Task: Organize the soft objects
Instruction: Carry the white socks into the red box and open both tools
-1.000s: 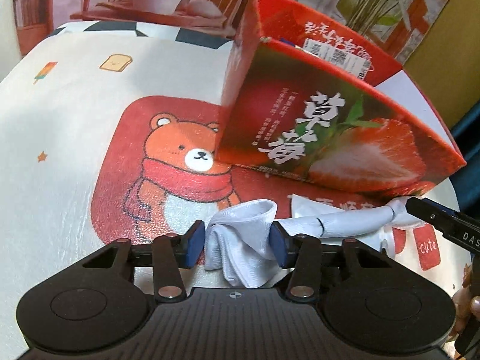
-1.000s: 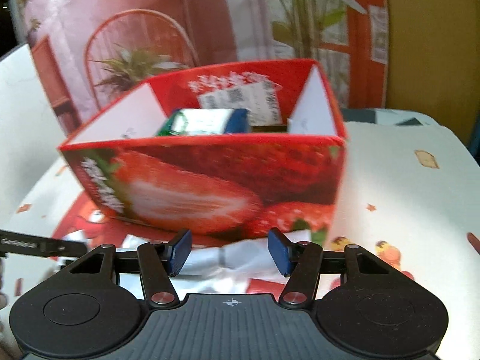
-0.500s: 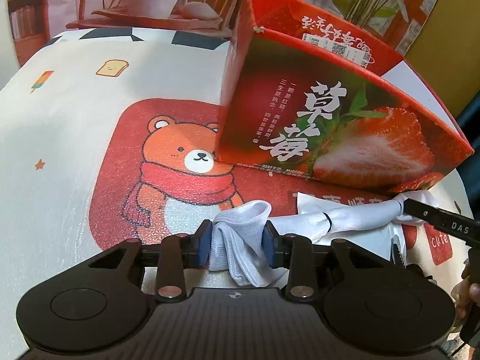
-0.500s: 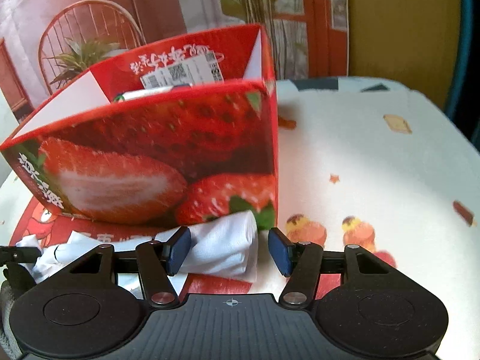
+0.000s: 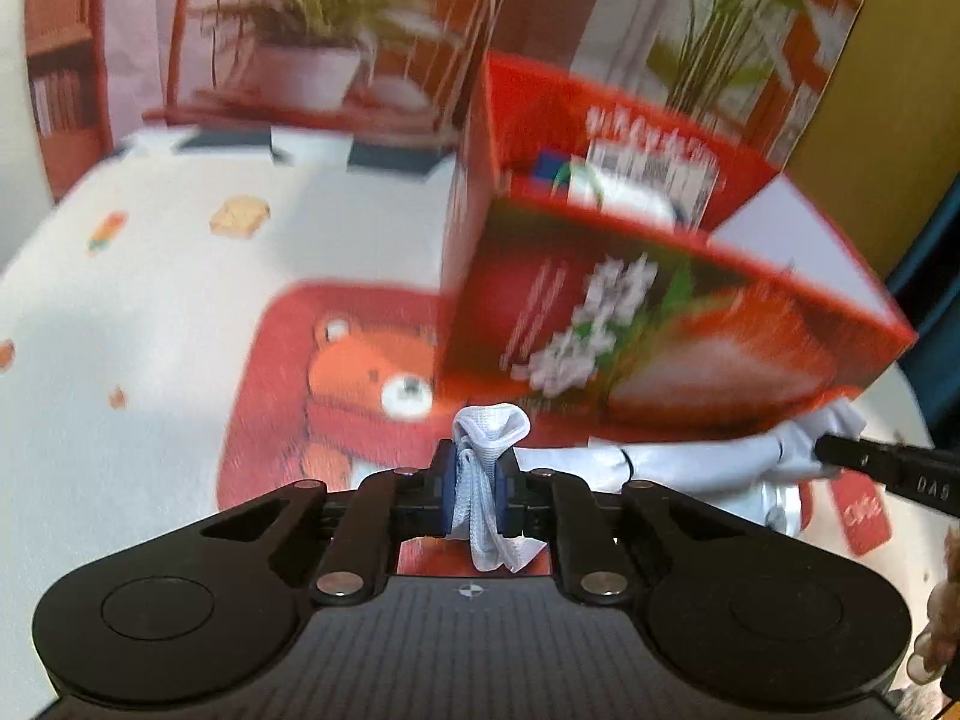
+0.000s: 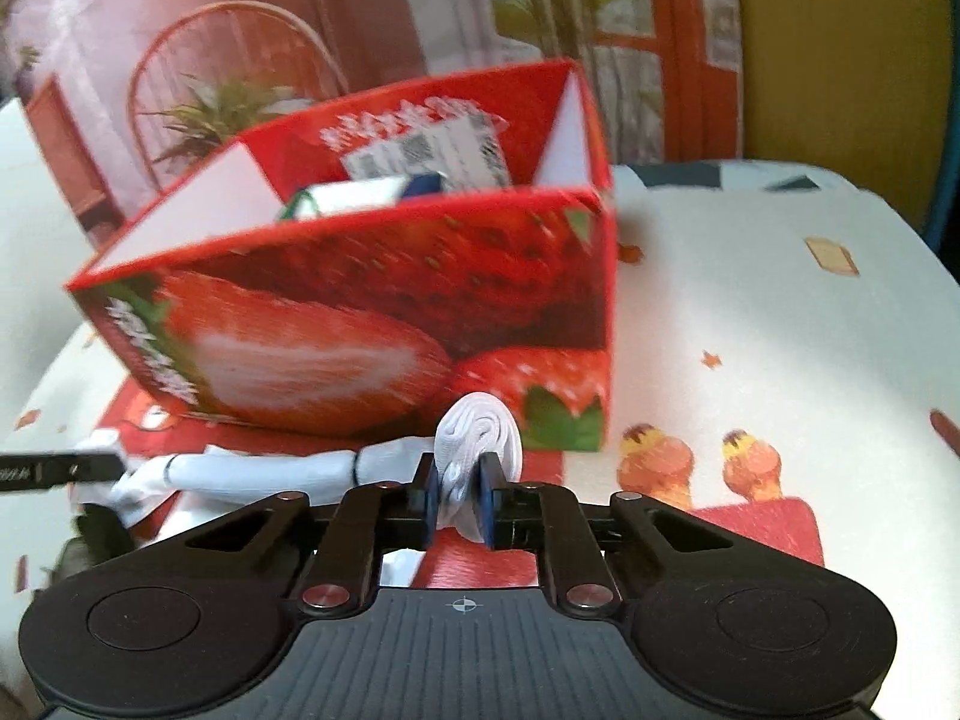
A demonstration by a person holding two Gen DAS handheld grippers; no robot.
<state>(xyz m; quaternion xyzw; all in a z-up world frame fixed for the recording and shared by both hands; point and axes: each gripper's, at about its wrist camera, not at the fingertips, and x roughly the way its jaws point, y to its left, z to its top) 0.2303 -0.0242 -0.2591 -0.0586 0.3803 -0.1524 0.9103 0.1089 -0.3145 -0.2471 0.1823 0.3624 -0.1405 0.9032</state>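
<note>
A long white sock (image 5: pixel 678 459) stretches across the table in front of the red strawberry box (image 5: pixel 660 324). My left gripper (image 5: pixel 477 483) is shut on one bunched end of the sock (image 5: pixel 489 429). At the other end, my right gripper (image 6: pixel 459 498) is shut on the rolled tip (image 6: pixel 480 429). The sock's middle (image 6: pixel 270 471) hangs taut between them. Each view shows the other gripper's finger: the right one (image 5: pixel 888 468) and the left one (image 6: pixel 54 468). The box (image 6: pixel 372 312) stands open at the top, with a white and blue packet (image 6: pixel 360 195) inside.
A white tablecloth (image 5: pixel 150 312) with a red bear patch (image 5: pixel 360 372) and small food prints covers the table. Potted plants and a chair stand behind the table. A hand edge (image 5: pixel 942 612) shows at the right of the left wrist view.
Both grippers closed tight on the sock's ends, which were loosely between the fingers before. The left gripper rose, so the box's inside now shows. The sock is pulled straighter.
</note>
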